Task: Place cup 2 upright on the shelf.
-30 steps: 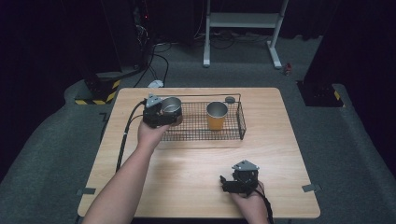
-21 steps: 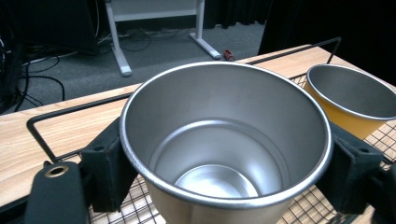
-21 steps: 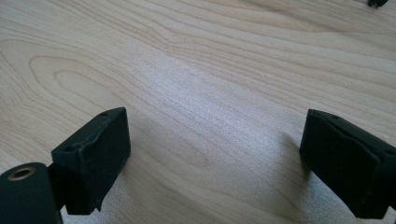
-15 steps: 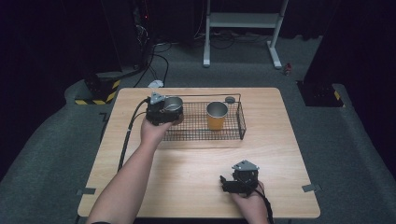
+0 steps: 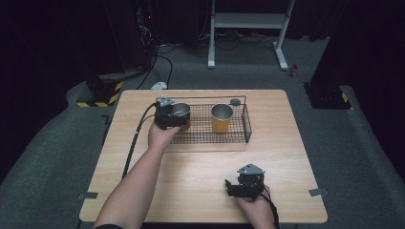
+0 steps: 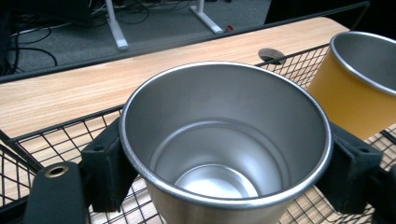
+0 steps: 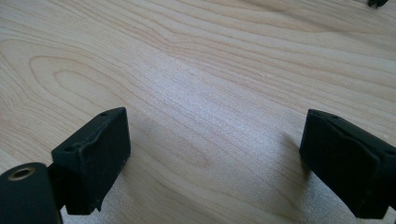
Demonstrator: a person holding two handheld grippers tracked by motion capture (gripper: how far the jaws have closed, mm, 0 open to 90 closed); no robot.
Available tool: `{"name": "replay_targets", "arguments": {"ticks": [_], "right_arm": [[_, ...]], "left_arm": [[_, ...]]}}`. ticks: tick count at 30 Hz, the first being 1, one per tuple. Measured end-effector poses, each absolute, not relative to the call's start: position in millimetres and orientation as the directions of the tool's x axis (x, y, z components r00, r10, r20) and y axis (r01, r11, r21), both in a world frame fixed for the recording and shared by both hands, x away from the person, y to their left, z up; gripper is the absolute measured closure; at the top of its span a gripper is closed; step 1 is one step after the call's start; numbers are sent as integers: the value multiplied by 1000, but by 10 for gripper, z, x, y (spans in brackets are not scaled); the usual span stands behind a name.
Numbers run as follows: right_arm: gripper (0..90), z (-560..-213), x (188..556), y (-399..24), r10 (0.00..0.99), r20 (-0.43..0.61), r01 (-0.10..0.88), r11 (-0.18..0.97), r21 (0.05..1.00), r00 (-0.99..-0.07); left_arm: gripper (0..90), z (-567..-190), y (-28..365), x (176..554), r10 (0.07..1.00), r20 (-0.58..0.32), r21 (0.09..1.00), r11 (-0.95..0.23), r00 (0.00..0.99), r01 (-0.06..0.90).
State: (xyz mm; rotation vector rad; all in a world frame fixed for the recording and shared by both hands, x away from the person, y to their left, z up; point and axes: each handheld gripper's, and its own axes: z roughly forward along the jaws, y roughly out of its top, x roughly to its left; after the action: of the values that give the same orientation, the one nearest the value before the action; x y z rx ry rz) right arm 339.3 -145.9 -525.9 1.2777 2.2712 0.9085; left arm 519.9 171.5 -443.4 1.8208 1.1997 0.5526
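Observation:
A bare steel cup [image 6: 224, 154] sits upright between the jaws of my left gripper [image 6: 224, 163], which is shut on its sides. In the high view that steel cup [image 5: 181, 112] and the left gripper [image 5: 177, 116] are low over the left end of the black wire basket [image 5: 246, 125]. An orange cup [image 5: 222, 118] with a steel inside stands upright in the basket's middle, and the orange cup [image 6: 355, 84] shows to the right of the held one. My right gripper [image 5: 230, 187] rests near the table's front edge, and in its own view the right gripper [image 7: 212, 158] is open over bare wood.
The wooden table [image 5: 200, 176] has a cable grommet [image 5: 234, 101] behind the basket. My left gripper's cable [image 5: 133, 143] trails down the table's left side. A white stand's legs [image 5: 248, 33] and floor cables lie beyond the far edge.
My left gripper has sunk a little with the steel cup, deeper into the basket's left end. The right gripper has stayed put.

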Motion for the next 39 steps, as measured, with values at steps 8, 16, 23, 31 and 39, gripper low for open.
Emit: {"name": "replay_targets", "arguments": {"ticks": [8, 16, 23, 31, 39], "right_arm": [[86, -5259, 3393, -1459, 857, -13, 612, 378, 695, -515], [86, -5259, 3393, -1460, 857, -14, 611, 379, 695, -515], [86, -5259, 3394, -1460, 857, -15, 611, 380, 695, -516], [86, -5259, 3393, -1460, 857, -15, 611, 380, 694, -516], [87, -5259, 3392, -1459, 857, -13, 612, 378, 695, -515]], "left_arm": [[188, -4492, 1704, 5241, 900, -118, 807, -160, 421, 569], [188, -4534, 1695, 5264, 908, -107, 784, -174, 406, 596], [187, -4564, 1681, 5275, 911, -96, 768, -187, 400, 612], [187, -4597, 1645, 5293, 918, -105, 744, -183, 382, 643], [187, -4603, 1592, 5313, 917, -71, 722, -225, 393, 654]]}}
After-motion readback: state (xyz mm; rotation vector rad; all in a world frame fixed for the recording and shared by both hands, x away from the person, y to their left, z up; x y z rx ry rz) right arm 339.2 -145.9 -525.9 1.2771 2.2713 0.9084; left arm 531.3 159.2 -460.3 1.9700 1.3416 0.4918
